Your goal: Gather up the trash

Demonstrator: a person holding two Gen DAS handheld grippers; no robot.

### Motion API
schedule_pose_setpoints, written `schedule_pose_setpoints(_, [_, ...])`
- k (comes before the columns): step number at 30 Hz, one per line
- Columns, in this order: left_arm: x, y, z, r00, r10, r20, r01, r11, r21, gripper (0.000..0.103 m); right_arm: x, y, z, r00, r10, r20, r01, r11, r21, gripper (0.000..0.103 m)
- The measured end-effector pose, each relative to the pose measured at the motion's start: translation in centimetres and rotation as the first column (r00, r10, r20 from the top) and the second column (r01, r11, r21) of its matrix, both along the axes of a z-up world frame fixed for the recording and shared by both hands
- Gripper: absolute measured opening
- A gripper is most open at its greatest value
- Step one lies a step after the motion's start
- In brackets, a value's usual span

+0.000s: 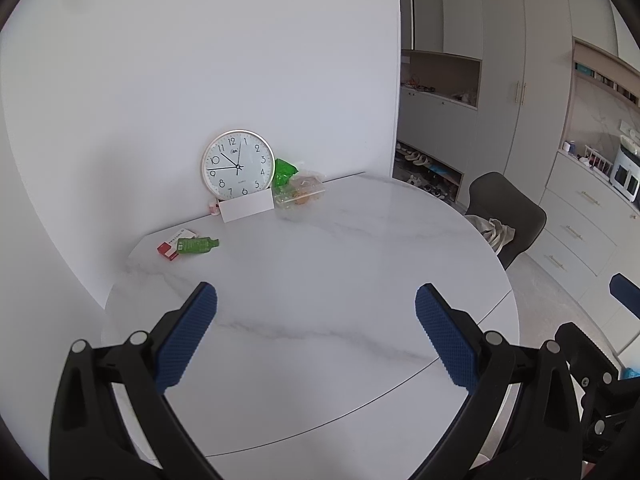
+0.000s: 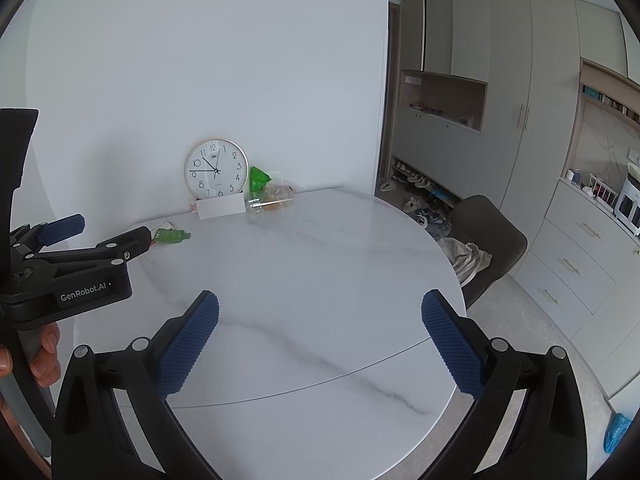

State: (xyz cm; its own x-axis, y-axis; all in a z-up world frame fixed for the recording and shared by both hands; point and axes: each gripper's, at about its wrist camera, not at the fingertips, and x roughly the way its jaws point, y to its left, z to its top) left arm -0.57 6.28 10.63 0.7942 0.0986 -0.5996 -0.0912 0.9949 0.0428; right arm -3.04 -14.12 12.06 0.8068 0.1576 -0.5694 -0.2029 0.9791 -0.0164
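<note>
Hovering over the table (image 1: 320,240), left claw (image 1: 316,332) and right claw (image 2: 320,336) gape wide, holding nothing.

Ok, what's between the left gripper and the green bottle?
Nothing: bare marble table separates the left gripper from the green bottle, in the left wrist view.

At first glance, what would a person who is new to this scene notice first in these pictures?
The eye goes first to the round wall clock leaning against the white wall at the far edge of the marble table. Next come the bright green things: a crumpled green bag just right of the clock, above a clear plastic box, and a green bottle lying on its side at the far left by a red and white box. Both tools, left tool and right tool, are open and empty.
</note>
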Motion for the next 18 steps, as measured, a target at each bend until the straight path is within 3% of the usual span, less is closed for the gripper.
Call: schedule_pose_setpoints(18, [0.49,0.30,-0.77,1.000,0.001,-0.003,-0.001,1.000,-0.012,0.095,0.56,-0.62,-0.77,1.000,-0.004,-0.024,0.005,1.000,0.004,0.101])
